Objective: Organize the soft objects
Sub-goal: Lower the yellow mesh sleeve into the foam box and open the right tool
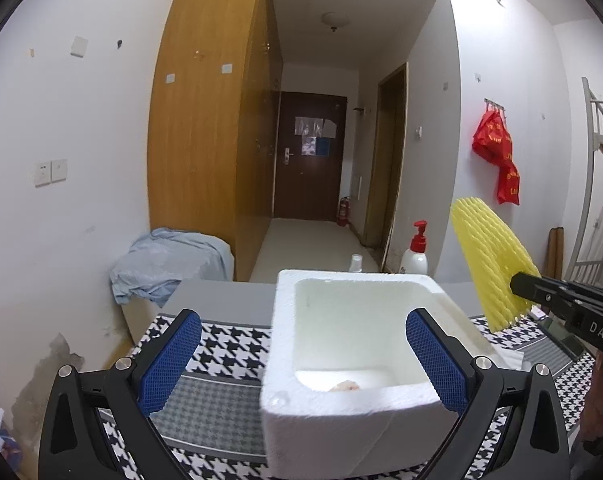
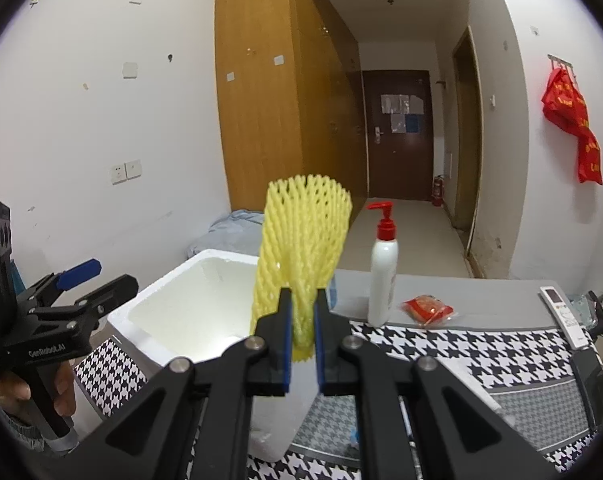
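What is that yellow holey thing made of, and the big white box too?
The yellow net sleeve, pinched in the right gripper, looks like soft foam mesh: puffy matte strands with open diamond holes, bending where squeezed. The white box looks like expanded polystyrene foam: thick walls, grainy matte surface, small dents along the rim.

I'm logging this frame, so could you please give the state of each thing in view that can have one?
Left gripper: jaws open, straddling the box's near corner.
Right gripper: jaws shut on the yellow foam net.
Yellow foam net: held upright in the air, pinched at its lower end.
White foam box: open, no lid, nearly empty.
Pump bottle: upright, pump on.
Red packet: lying flat, sealed.
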